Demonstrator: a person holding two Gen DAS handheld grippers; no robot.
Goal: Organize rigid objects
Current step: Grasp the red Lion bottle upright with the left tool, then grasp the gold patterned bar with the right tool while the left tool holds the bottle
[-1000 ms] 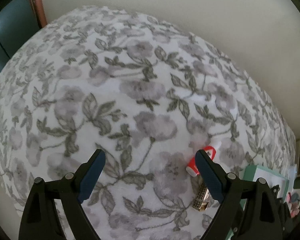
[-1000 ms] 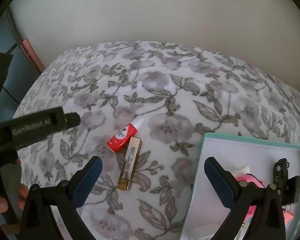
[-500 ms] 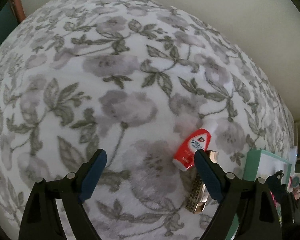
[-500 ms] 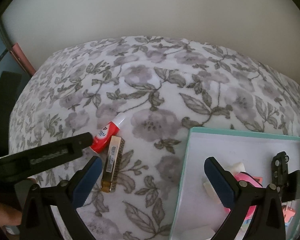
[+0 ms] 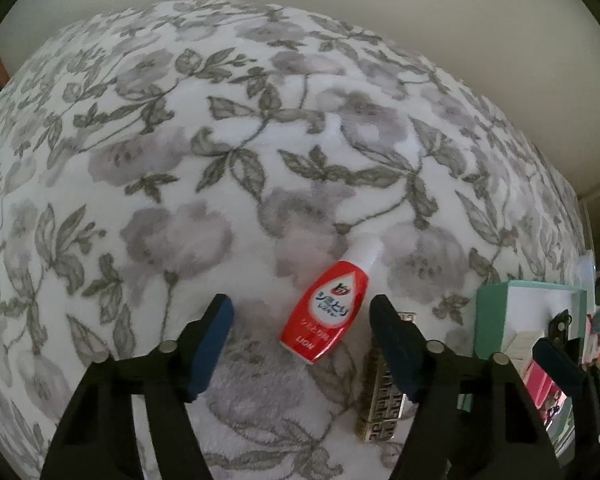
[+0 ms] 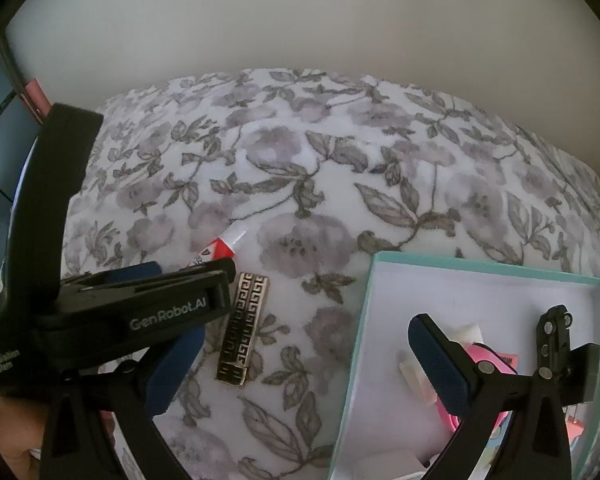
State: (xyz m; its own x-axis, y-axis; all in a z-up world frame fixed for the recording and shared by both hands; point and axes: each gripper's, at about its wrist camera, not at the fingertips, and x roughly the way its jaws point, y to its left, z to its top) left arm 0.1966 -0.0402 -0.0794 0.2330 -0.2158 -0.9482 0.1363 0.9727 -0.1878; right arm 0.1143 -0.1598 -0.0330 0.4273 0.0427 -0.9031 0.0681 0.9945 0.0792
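Observation:
A red bottle (image 5: 328, 312) with a white cap lies on the flowered cloth, cap pointing away. My left gripper (image 5: 302, 308) is low over it with the bottle between its closing jaws. The blue pads are still clear of the bottle's sides. In the right wrist view the left gripper's black body covers most of the bottle (image 6: 224, 246). A gold patterned bar (image 5: 382, 400) lies just right of the bottle, partly under the left gripper's right finger. My right gripper (image 6: 306, 328) hangs open and holds nothing, with the gold bar (image 6: 244, 328) on the cloth below it.
A teal-rimmed white box (image 6: 364, 320) sits at the right, holding a pink item (image 6: 496, 360), white pieces and a black clip. The same box (image 5: 488, 320) shows at the left wrist view's right edge. A plain wall runs behind the cloth. A person's hand (image 6: 4, 440) holds the left gripper.
My left gripper has moved right and down over the red bottle, which now lies between its fingers. Its jaws have narrowed. It has come further into the right wrist view, covering the bottle.

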